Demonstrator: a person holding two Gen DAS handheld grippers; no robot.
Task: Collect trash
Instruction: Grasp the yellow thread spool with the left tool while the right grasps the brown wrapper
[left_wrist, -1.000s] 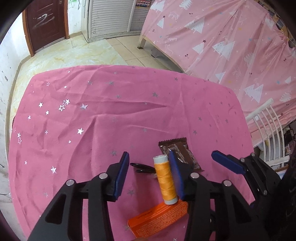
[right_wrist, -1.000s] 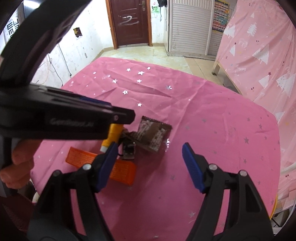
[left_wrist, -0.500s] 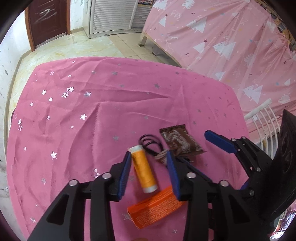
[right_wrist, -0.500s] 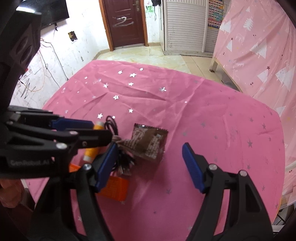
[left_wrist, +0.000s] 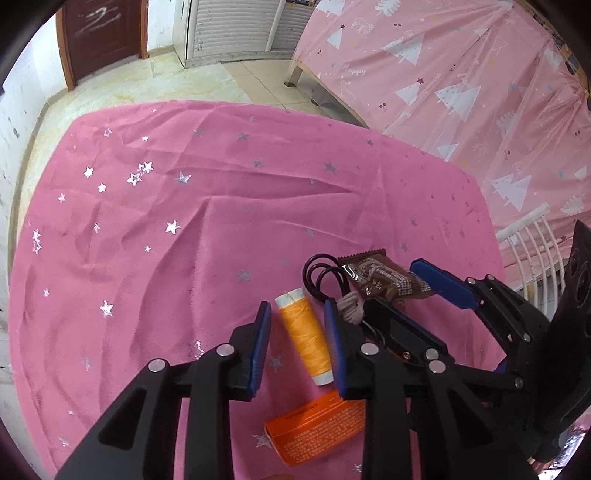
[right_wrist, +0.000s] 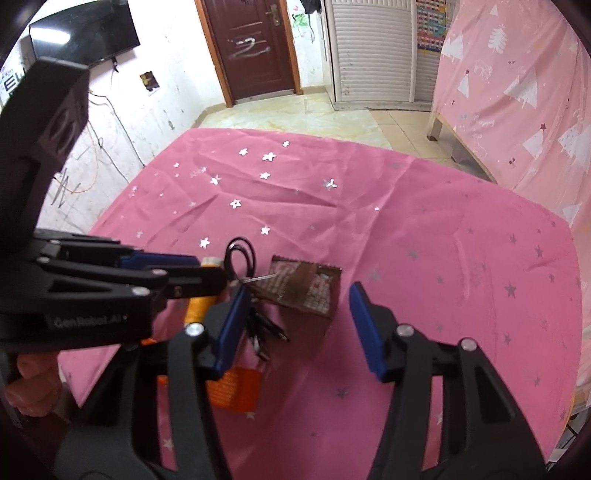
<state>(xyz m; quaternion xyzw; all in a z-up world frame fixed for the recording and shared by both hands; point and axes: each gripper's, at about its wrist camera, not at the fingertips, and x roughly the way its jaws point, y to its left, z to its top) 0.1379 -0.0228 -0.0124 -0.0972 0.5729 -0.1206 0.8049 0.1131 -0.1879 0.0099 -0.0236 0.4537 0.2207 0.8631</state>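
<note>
Pink cloth with silver stars covers the table under my two grippers, and a tiled floor and a dark door lie beyond it.

My left gripper straddles an orange thread spool. Its jaws have just been closing, and the spool lies between the blue pads. The right pad looks close against the thread; a thin strip of cloth shows beside the left pad, so I am not yet pinching it. The spool lies on its side, with pale end caps and smooth bright winding, one cap pointing away past my fingertips and the other back toward my palm.

Nearer me than the left fingers, an orange box with fine print lies flat on the cloth, partly under the right finger.

My right gripper has also just been closing, yet its jaws stand well apart. Between them, just ahead of the tips, sits a brown wrapper: crumpled glossy foil with a serrated edge and pale printing. Neither pad touches it. A black cord is looped just beyond my left finger, its plug ends trailing down beside that pad. From the left wrist view, the wrapper lies to the right of the spool, with the cord loop between them.
</note>
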